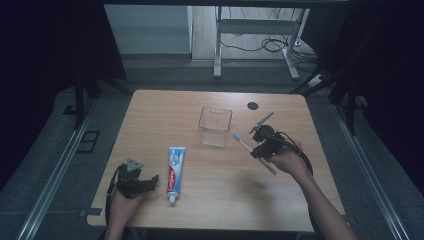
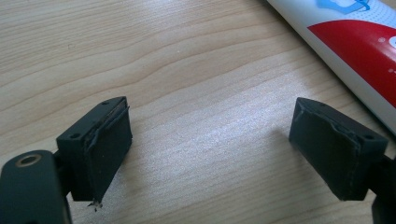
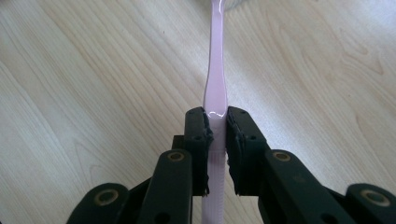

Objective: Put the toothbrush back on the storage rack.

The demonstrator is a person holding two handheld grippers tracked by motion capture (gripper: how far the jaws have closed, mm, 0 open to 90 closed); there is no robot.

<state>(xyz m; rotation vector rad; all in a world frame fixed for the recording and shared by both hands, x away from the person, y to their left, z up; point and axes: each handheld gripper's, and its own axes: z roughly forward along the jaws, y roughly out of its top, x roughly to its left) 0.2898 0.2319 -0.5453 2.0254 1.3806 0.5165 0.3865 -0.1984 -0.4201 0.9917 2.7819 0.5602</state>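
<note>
Right gripper (image 1: 260, 145) is clamped on the pink toothbrush (image 1: 254, 153); in the right gripper view both pads pinch the handle (image 3: 215, 100) tight, with the bristle end pointing away from the jaws. From the high view the brush looks lifted off the table (image 1: 150, 115), just right of the clear container (image 1: 215, 126), head end nearest it and not yet over the rim. Container looks empty. So pickup looks done; what's probably left is carrying the brush over the container and dropping it in. Toothpaste tube (image 1: 174, 169) lies flat on the table, in front of the container and to its left, untouched. Left gripper (image 1: 150, 181) sits just left of the tube, jaws wide apart over bare wood, holding nothing; tube edge (image 2: 355, 51) is just beside one pad (image 2: 334, 149). Tube likely goes next.
</note>
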